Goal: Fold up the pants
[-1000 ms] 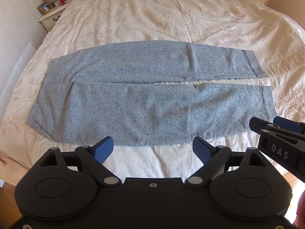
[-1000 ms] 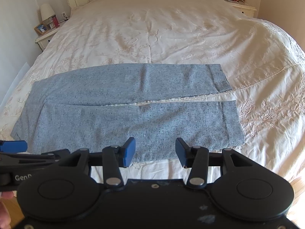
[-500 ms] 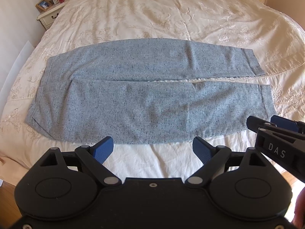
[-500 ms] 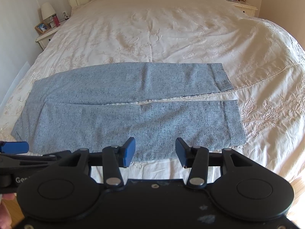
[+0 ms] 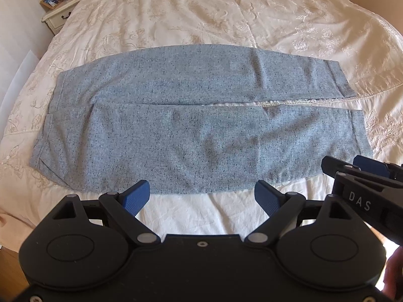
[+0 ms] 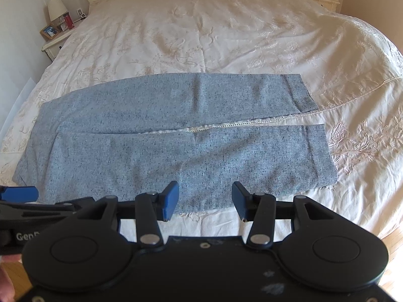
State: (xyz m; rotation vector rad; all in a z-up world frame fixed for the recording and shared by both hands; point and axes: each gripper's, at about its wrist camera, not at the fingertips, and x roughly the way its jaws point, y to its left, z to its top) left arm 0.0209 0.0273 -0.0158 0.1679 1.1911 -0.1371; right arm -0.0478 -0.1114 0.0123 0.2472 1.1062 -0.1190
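A: Both cameras have eased in a touch since a second ago. The pants [image 5: 191, 125] fill a bit more of the left view, but the cloth itself hasn't shifted.

B: Agreed. They lie flat across the bed [image 6: 214, 37], waist to the left, both legs running right with a thin gap between them.

A: So where's the fold?

B: Not started, I'd judge. Spread and smoothed, that's all that's done. Leg over leg and the lengthwise fold are left.

A: Claws?

B: Left claw [image 5: 205, 197] is spread wide, nothing between its blue pads, hovering just short of the near edge. Right claw [image 6: 205, 201] is open more narrowly, also empty, over the near leg's hem side.

A: Any baskets or bins?

B: None that I can see. There's a nightstand [image 6: 54, 45] with a lamp and frame, though it's small and blurry at the edge.
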